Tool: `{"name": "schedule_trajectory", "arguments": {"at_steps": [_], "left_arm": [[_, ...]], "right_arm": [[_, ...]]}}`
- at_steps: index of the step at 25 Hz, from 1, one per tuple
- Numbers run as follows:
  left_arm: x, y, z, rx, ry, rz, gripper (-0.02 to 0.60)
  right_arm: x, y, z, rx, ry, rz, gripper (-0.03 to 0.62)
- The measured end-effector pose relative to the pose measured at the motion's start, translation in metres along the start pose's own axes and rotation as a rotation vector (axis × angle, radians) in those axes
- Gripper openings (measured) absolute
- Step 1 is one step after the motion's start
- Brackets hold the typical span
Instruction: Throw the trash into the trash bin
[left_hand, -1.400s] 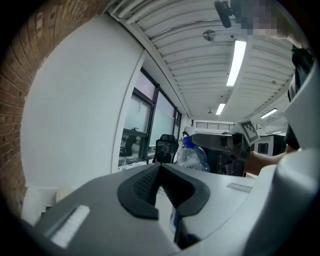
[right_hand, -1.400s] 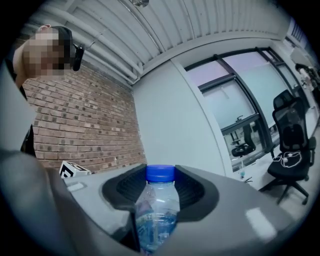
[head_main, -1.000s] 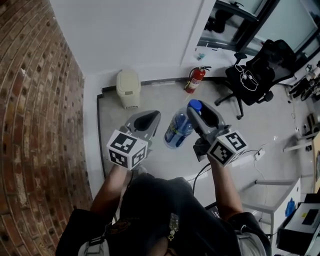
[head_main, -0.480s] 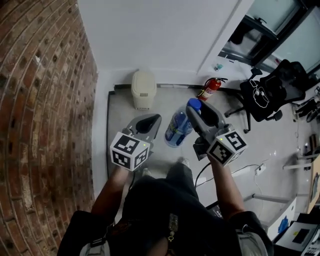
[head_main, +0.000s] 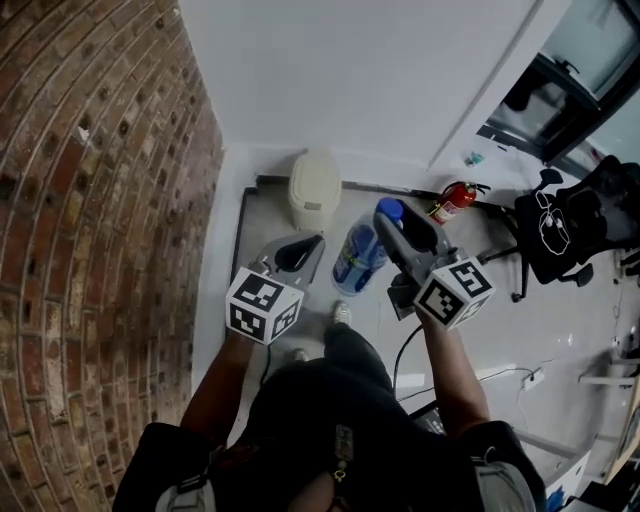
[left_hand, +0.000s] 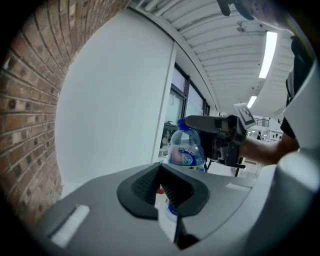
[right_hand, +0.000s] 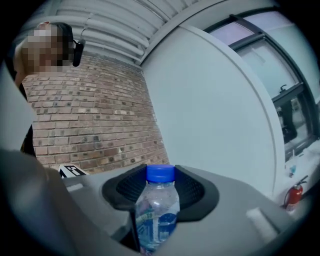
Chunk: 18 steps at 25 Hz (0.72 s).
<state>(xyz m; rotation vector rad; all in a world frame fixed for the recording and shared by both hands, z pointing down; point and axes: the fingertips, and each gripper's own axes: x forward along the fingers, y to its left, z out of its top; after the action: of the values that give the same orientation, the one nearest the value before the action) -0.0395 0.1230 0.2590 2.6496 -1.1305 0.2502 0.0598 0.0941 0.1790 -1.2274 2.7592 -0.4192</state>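
Note:
A cream trash bin (head_main: 314, 188) with its lid down stands on the floor in the corner between the brick wall and the white wall. My right gripper (head_main: 392, 222) is shut on a clear plastic bottle (head_main: 358, 258) with a blue cap and blue label, held level in the air short of the bin. In the right gripper view the bottle (right_hand: 157, 215) stands between the pads, cap up. My left gripper (head_main: 298, 250) hangs beside it on the left, jaws together and holding nothing. The left gripper view shows the bottle (left_hand: 186, 150) and the right gripper (left_hand: 200, 122) beyond the left gripper's jaws.
The brick wall (head_main: 90, 200) runs along the left. A red fire extinguisher (head_main: 455, 202) leans by the white wall right of the bin. A black office chair (head_main: 565, 225) stands further right. A cable (head_main: 400, 350) lies on the floor, and the person's foot (head_main: 342, 314) shows below the bottle.
The person has walked toward the corner: the bin, extinguisher and chair have slid right and nearer in the head view. Both grippers keep their pose, the bottle still gripped.

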Motion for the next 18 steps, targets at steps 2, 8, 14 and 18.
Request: {"name": "schedule_trajectory", "arguments": {"at_steps": [2,8,14,18], "left_arm": [[0.018,0.007,0.005,0.016,0.018,-0.002,0.005],[0.068,0.035,0.025,0.011,0.042,0.083,0.006],[0.100,0.064,0.023,0.030,0.108,0.173,0.006],[0.115,0.088,0.014,0.014,0.144,0.193,0.006]], "right_arm": [[0.014,-0.017,0.003,0.015,-0.005,0.023,0.178],[0.046,-0.069,0.013,0.051,0.001,0.100,0.178],[0.083,-0.110,0.009,0.077,0.031,0.145,0.178],[0.108,-0.130,-0.001,0.101,0.056,0.134,0.178]]}}
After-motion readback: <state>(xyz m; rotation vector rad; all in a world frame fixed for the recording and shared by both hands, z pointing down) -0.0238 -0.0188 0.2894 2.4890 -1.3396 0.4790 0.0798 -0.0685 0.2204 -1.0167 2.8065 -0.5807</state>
